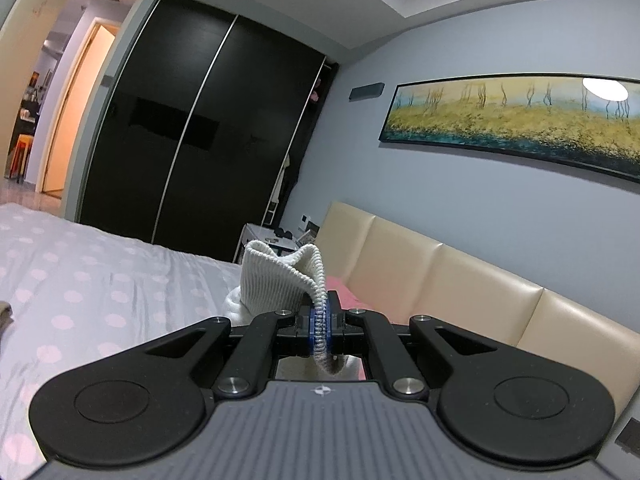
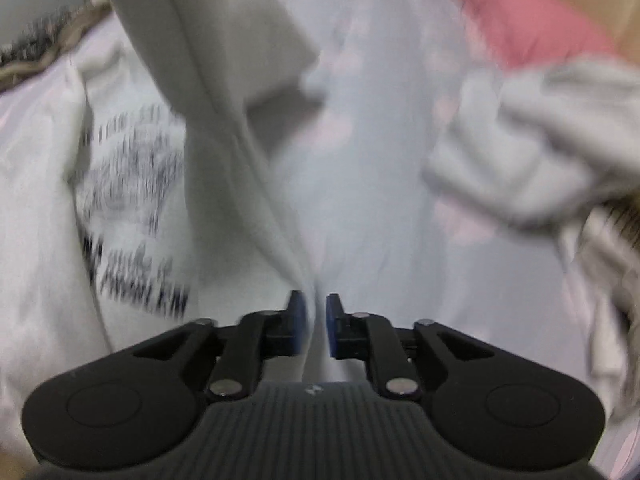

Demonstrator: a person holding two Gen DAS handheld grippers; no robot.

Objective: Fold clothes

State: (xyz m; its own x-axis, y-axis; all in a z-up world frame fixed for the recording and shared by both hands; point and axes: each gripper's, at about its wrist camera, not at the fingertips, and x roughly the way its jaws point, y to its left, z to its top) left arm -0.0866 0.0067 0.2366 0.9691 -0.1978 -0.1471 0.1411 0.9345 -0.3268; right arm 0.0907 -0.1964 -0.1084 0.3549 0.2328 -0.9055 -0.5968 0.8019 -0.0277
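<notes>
— Left wrist view first: what room is this?

— A bedroom. My left tongs (image 1: 319,322) point across a bed with a white sheet dotted in pale pink (image 1: 80,280). Beyond the bed's far edge stands a black sliding-door wardrobe (image 1: 192,120); I count two door panels. Along the bed's right side runs a cream padded headboard (image 1: 440,280), and above that hangs one long framed landscape painting (image 1: 520,120) on the grey wall. One open doorway (image 1: 40,100) shows left of the wardrobe.

— And your tongs?

— The left pair is clamped tight on the ribbed hem of a white knitted garment (image 1: 280,276), lifted above the bed. The right tongs (image 2: 316,324) point down at the bed; their blue pads stand a little apart with a fold of white cloth (image 2: 224,120) hanging between them. Through the blur I cannot tell whether the pads press it.

— What does the right wrist view add?

— Clothes the left never sees: a white garment with black printed lettering (image 2: 132,200) left of the fold, a pink item (image 2: 532,20) at the bed's far side, and a bunched white piece (image 2: 520,152) below the pink one, all smeared.
</notes>
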